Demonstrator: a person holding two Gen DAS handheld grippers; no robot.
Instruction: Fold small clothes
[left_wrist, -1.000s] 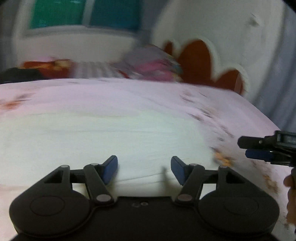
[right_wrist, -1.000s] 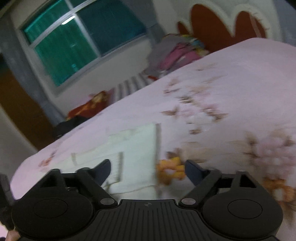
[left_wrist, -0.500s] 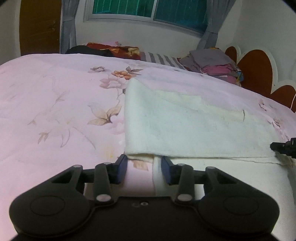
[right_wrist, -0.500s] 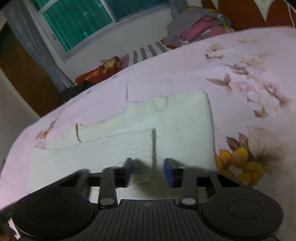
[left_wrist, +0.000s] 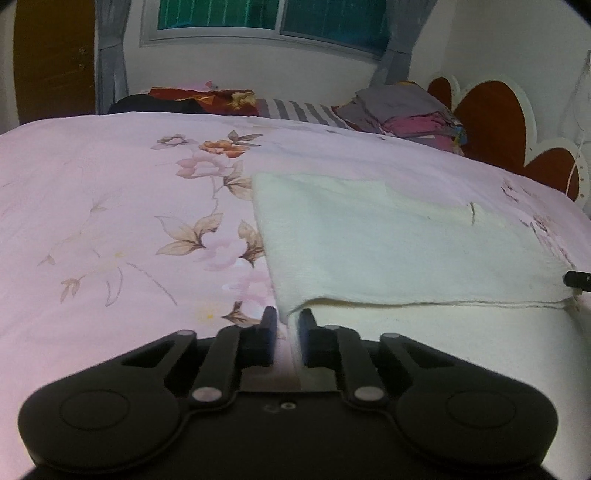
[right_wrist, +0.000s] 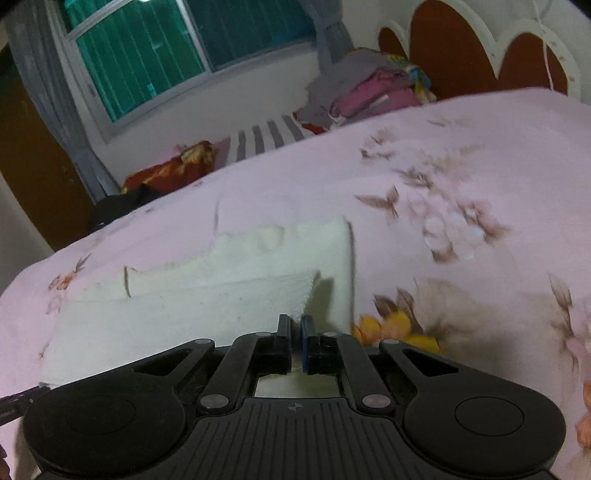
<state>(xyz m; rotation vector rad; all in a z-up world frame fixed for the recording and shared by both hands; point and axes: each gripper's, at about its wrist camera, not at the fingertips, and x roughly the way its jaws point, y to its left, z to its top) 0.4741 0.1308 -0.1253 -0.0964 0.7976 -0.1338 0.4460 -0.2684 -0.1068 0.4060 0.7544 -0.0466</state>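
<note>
Mid-fold: left gripper (left_wrist: 287, 325) and right gripper (right_wrist: 294, 326) each pinch a cloth (left_wrist: 388, 236) corner at 6 o'clock; folding over remains.

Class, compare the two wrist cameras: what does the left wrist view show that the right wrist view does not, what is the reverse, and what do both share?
Only the left wrist view shows the left gripper nearly shut on the cream garment at its left corner.

Only the right wrist view shows the right gripper shut on the garment's lifted right corner, and a yellow flower printed beside it.

Both show the garment, the pink floral bedsheet, the window, the clothes pile and the headboard.
</note>
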